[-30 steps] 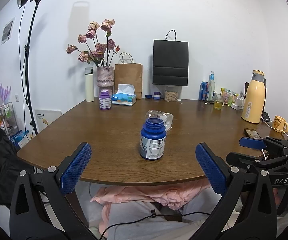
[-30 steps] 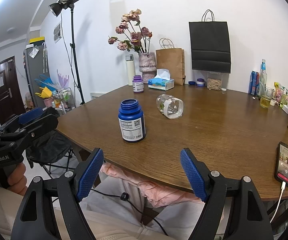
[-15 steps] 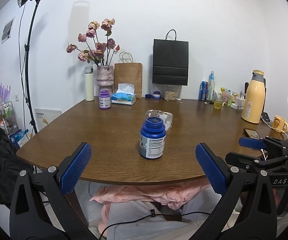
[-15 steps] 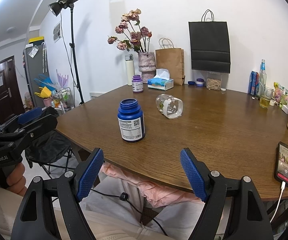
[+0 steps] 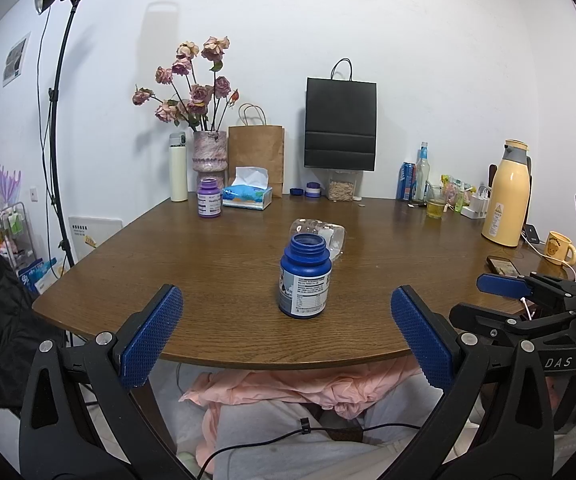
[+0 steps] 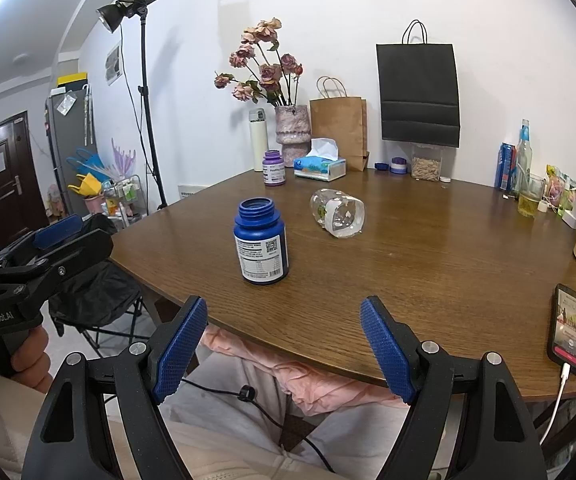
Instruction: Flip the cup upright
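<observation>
A clear plastic cup (image 6: 338, 214) lies on its side on the brown table (image 6: 428, 264), its open mouth towards me; in the left wrist view the cup (image 5: 328, 234) is partly hidden behind a blue open jar (image 5: 304, 280). The jar (image 6: 261, 240) stands upright in front and left of the cup. My left gripper (image 5: 288, 336) is open and empty, off the table's near edge in front of the jar. My right gripper (image 6: 283, 344) is open and empty, also off the near edge.
At the table's back stand a vase of flowers (image 5: 207, 156), a white flask (image 5: 177, 176), a purple jar (image 5: 209, 198), a tissue box (image 5: 247, 194) and paper bags (image 5: 340, 124). A yellow thermos (image 5: 506, 196), a mug (image 5: 560, 248) and a phone (image 6: 568, 328) are at the right.
</observation>
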### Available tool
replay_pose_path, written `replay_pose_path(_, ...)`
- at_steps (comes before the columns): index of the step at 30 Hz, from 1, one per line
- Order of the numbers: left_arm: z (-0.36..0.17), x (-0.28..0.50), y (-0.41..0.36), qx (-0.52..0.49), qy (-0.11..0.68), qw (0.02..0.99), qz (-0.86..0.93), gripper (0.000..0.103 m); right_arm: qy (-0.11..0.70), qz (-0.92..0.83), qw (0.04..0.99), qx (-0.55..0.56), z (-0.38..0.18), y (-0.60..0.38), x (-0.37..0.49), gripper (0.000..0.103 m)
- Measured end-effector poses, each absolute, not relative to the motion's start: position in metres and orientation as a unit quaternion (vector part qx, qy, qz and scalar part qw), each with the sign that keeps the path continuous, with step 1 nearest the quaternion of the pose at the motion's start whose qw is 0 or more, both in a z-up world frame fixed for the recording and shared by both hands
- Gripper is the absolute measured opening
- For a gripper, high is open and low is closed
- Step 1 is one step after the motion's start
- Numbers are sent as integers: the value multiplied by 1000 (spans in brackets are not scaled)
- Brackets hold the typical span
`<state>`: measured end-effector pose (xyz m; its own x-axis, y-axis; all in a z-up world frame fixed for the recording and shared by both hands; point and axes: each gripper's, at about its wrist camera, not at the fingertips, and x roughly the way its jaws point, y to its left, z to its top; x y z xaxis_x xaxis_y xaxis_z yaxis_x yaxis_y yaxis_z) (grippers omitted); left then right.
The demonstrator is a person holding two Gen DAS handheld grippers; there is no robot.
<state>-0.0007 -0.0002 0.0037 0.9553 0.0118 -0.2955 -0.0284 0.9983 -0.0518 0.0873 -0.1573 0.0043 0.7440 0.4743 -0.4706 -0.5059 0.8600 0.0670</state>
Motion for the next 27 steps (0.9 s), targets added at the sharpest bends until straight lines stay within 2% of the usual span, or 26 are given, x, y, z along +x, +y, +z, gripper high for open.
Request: replay_pose_path(27, 0, 2, -1, -32, 156, 987, 12, 103, 243, 260, 934, -33, 2, -156, 87, 84)
